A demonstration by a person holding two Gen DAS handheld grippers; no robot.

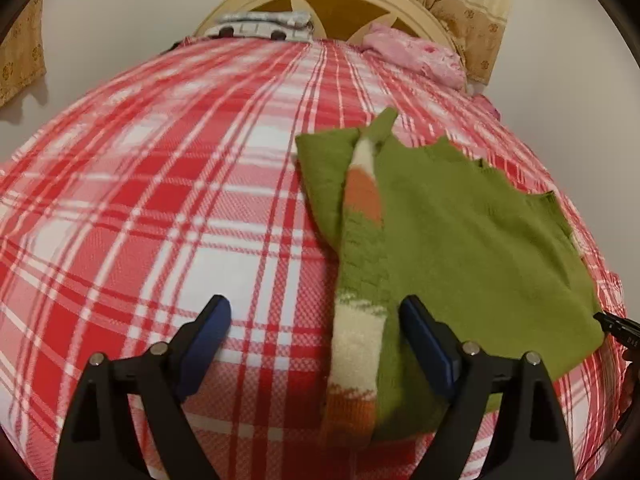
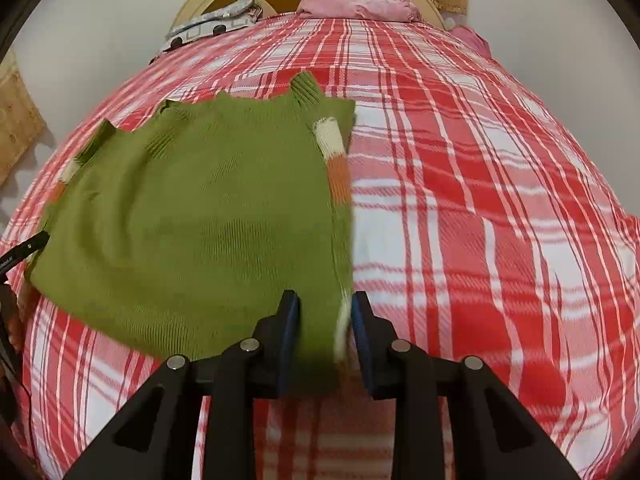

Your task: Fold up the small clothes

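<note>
Pinching green sweater point(image 2: 192, 216) edge in right claw point(image 2: 325, 320), left claw point(image 1: 316, 328) spread wide

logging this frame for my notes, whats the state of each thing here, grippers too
green sweater: lying flat on the bed, striped sleeve folded in along one side
striped sleeve: laid lengthwise over the sweater's edge
left gripper: open, jaws wide either side of the sleeve, not pressing
right gripper: shut on the sweater's near corner
plaid bedsheet: spread over the bed
pink cloth: crumpled by the headboard
</note>
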